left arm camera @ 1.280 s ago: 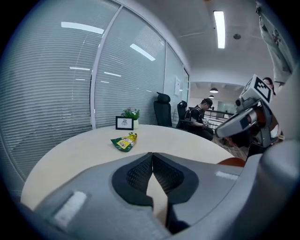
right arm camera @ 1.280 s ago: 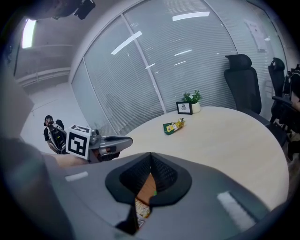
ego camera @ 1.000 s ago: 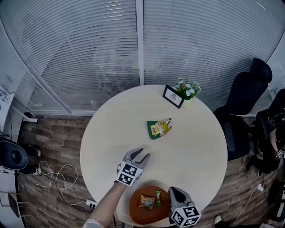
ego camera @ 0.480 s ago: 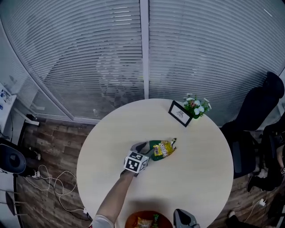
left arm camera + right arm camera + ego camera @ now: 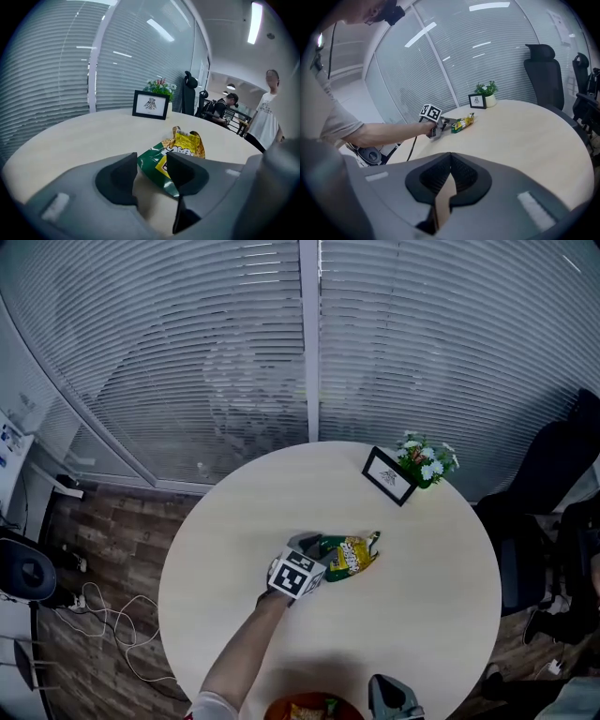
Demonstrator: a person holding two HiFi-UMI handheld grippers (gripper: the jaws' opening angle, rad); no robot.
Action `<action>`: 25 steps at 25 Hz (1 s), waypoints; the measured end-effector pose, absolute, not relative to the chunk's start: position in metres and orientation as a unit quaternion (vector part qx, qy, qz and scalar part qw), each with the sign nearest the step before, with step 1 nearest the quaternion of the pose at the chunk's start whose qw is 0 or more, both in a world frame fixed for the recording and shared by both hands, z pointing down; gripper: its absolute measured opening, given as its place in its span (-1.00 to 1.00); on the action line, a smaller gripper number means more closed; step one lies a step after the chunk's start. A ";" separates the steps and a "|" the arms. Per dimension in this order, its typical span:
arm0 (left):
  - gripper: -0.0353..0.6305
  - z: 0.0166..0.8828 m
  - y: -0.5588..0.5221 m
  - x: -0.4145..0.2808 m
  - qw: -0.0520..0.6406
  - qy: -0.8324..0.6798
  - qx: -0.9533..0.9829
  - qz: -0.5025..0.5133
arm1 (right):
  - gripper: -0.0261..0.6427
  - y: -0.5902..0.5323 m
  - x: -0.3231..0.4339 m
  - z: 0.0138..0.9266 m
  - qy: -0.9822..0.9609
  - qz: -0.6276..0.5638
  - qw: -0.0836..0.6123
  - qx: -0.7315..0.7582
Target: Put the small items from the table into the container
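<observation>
Closing left claw [image 5: 152, 164] — crinkly glossy packet [image 5: 187, 146] between.

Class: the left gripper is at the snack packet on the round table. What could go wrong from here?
1. The left gripper is closing its fingers with only the green end of the crinkly green-and-yellow snack packet between them; the foil might slip out or tear.
2. The orange bowl sits by the round white table's near edge; a careless drop might miss it.
</observation>
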State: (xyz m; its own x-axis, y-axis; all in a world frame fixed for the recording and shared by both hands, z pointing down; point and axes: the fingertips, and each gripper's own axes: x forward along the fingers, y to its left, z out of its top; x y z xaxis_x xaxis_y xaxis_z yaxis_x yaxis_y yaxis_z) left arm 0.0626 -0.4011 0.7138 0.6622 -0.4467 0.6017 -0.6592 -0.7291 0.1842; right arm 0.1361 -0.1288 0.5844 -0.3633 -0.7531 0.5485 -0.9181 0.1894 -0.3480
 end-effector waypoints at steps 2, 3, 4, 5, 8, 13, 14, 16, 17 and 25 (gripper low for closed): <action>-0.38 0.717 -0.403 0.062 0.196 -0.317 0.885 0.279 | -0.91 -0.137 0.138 0.587 -0.761 0.321 0.130 0.549; -0.61 0.715 -0.404 0.060 0.192 -0.323 0.884 0.278 | -0.91 -0.141 0.139 0.588 -0.761 0.321 0.132 0.548; -0.88 0.713 -0.405 0.060 0.189 -0.328 0.884 0.274 | -0.91 -0.145 0.140 0.589 -0.762 0.319 0.133 0.548; -0.89 0.712 -0.403 0.061 0.188 -0.328 0.885 0.272 | -0.91 -0.150 0.141 0.590 -0.763 0.317 0.135 0.547; -0.89 0.715 -0.390 0.071 0.176 -0.308 0.893 0.277 | -0.91 -0.170 0.145 0.590 -0.769 0.300 0.143 0.546; -0.90 0.694 -0.375 0.077 0.143 -0.302 0.907 0.257 | -0.91 -0.202 0.141 0.582 -0.786 0.271 0.151 0.535; -0.90 0.686 -0.373 0.076 0.134 -0.304 0.909 0.251 | -0.91 -0.205 0.139 0.582 -0.788 0.269 0.150 0.533; -0.90 0.672 -0.364 0.077 0.120 -0.302 0.915 0.238 | -0.91 -0.205 0.137 0.583 -0.789 0.270 0.147 0.531; -0.90 0.664 -0.360 0.079 0.112 -0.300 0.918 0.233 | -0.91 -0.204 0.137 0.583 -0.789 0.271 0.147 0.531; -0.90 0.608 -0.315 0.069 0.065 -0.282 0.932 0.217 | -0.91 -0.191 0.128 0.583 -0.790 0.268 0.143 0.533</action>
State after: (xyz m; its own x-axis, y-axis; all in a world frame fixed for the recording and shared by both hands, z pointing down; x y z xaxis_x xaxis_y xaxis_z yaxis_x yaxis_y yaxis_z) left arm 0.0686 -0.3146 0.6080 0.7463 -0.4979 0.4418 -0.5541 -0.8325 -0.0022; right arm 0.1283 -0.1915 0.5825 -0.3904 -0.7654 0.5116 -0.9187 0.2877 -0.2706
